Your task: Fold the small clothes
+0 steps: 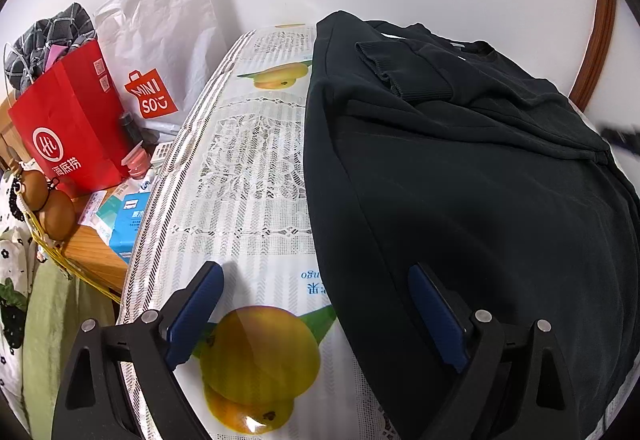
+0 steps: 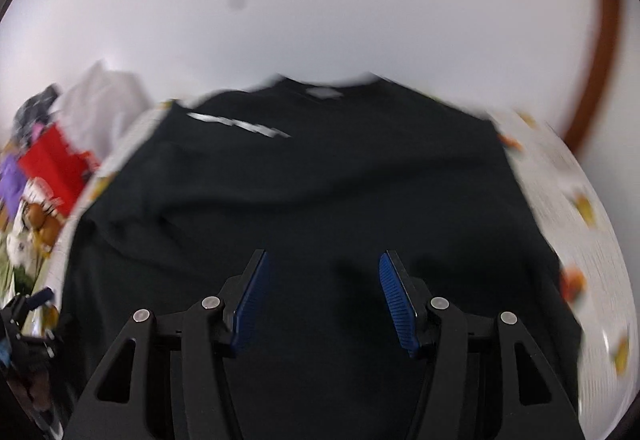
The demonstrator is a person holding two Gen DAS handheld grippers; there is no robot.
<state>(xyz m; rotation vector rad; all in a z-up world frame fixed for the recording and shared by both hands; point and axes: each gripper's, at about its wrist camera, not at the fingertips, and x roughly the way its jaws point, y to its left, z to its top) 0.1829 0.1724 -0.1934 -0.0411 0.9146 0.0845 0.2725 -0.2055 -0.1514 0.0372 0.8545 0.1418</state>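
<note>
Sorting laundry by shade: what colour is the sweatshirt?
Black sweatshirt; sharpest in the left wrist view.

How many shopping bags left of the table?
2: a red bag nearest the camera and a white Miniso bag behind it against the wall. Clutter may hide more.

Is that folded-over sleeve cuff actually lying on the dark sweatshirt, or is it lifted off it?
Touching. In the left wrist view the ribbed sleeve cuff lies flat across the dark sweatshirt, with no gap or grip beneath it.
</note>
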